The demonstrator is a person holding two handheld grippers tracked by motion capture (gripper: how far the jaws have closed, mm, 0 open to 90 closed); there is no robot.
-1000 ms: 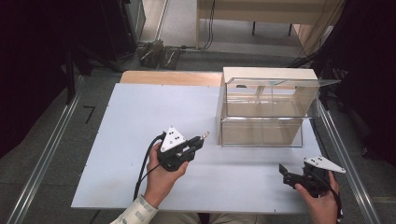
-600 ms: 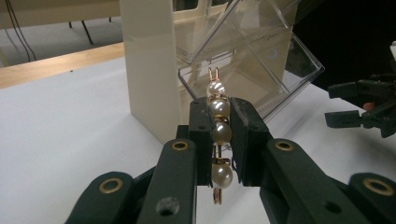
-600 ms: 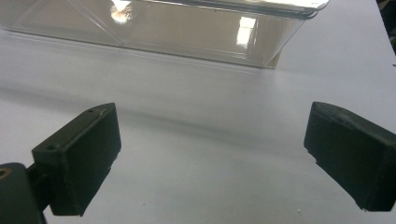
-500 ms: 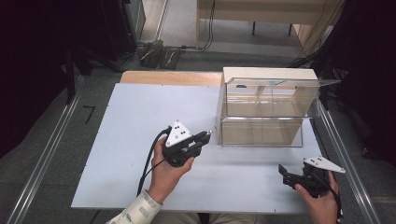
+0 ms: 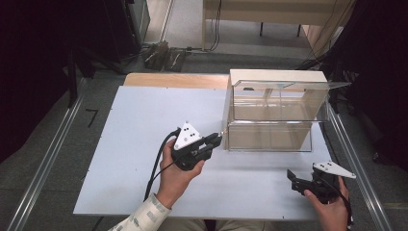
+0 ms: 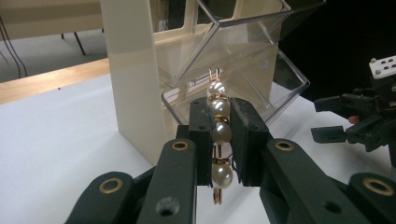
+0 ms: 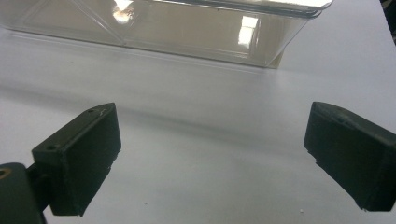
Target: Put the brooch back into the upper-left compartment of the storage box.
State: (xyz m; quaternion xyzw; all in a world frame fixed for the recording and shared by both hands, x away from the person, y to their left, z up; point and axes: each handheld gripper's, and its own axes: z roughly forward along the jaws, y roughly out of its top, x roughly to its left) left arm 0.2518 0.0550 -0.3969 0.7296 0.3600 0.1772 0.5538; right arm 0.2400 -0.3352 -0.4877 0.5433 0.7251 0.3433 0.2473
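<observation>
A strip of white pearls on gold fittings [image 6: 220, 133] stands upright between the pads of my left gripper [image 6: 219, 107], which is shut on it. In the high view the left gripper [image 5: 217, 140] hovers over the white table [image 5: 130, 125], its tips close to the lower left corner of the clear drawer unit [image 5: 269, 135]; the pearl strip [image 5: 223, 132] pokes out toward it. My right gripper [image 5: 294, 179] rests near the table's front right, open, with nothing between its jaws. The right gripper [image 7: 212, 154] faces bare tabletop in the right gripper view.
The cream cabinet [image 5: 276, 76] holds two clear drawers, both pulled out; its side wall [image 6: 133, 84] rises just left of the pearls. The lower clear drawer [image 7: 187, 28] lies beyond the right jaws. Metal rails [image 5: 48, 159] flank the table.
My left hand has lifted and moved right, bringing the pearl strip closer to the drawer unit. The right gripper has stayed put.
</observation>
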